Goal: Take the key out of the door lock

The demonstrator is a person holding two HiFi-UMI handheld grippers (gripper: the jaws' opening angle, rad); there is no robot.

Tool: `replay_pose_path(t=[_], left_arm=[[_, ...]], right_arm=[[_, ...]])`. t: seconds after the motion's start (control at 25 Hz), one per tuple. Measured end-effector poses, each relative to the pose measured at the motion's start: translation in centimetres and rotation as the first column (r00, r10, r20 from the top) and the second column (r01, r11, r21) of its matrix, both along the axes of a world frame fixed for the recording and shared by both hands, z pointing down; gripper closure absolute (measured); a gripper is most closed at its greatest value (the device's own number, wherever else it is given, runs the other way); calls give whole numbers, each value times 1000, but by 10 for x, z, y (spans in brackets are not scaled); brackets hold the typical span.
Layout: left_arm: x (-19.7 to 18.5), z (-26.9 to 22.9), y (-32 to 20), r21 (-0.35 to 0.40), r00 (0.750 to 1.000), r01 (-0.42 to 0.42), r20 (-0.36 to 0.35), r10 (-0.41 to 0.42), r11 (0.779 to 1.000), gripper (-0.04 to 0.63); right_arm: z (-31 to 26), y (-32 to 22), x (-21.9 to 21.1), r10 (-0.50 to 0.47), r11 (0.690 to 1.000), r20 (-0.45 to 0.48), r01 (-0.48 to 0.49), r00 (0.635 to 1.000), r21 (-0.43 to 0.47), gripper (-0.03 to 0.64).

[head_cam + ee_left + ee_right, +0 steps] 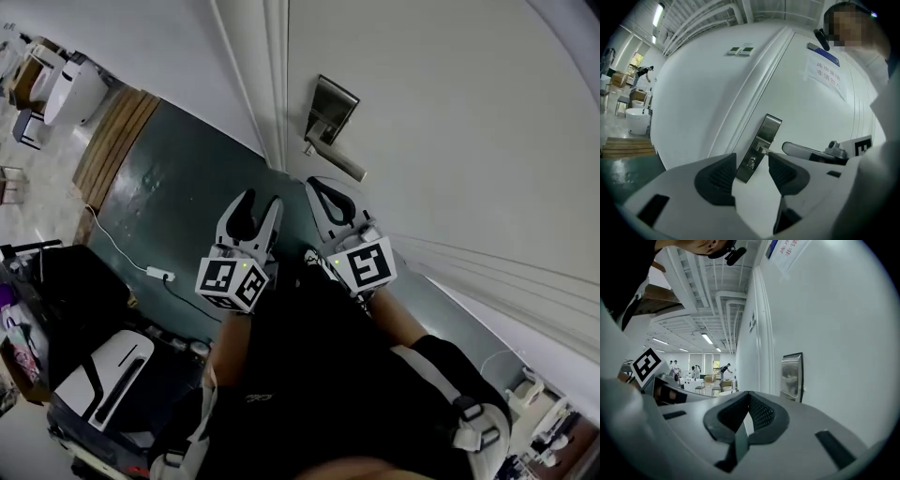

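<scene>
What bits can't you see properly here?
- The key: in the left gripper view, the keyhole on the lock plate is too small to tell if a key sits in it.
- The lock plate bottom: hidden behind the right gripper in its own view.
- The sign: print too blurry to read in the left gripper view.

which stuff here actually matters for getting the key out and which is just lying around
For the job:
- key, small, at the keyhole
- lock plate
- door handle
- left gripper, open
- right gripper, shut and empty

Just lying about:
- power strip
- wooden platform
- white tub
- door notice
</scene>
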State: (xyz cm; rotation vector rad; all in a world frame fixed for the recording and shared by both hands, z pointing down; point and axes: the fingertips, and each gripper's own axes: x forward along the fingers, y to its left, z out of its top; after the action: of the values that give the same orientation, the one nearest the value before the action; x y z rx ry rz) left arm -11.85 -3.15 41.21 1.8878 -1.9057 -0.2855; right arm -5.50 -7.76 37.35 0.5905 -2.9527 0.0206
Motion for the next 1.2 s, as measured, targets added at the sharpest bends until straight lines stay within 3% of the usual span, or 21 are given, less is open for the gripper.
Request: replay_pose_path(t=[0.32,0.48,0.64,1.0,1.2], left_arm=[[-6,15,-38,-12,987,-152,-56,151,988,380],[1,25,-53,-25,969,-244,-50,242,970,380],[6,36,-64,-25,945,-316,-92,312,949,380],[9,58,-83,-9,899,-399,-203,389,917,380],[16,74,-95,-3,862,-429,-301,408,903,380]], right_arm=[[5,-19,-1,140,990,-19,-140,990,1,609],[10,-28,3,215,977,-36,-215,976,-4,609],[16,-33,7,280,960,-55,-281,959,-9,609],[23,-35,9,372,927,-78,-374,925,-11,609],[35,-37,19,424,901,-123,-432,897,-40,609]])
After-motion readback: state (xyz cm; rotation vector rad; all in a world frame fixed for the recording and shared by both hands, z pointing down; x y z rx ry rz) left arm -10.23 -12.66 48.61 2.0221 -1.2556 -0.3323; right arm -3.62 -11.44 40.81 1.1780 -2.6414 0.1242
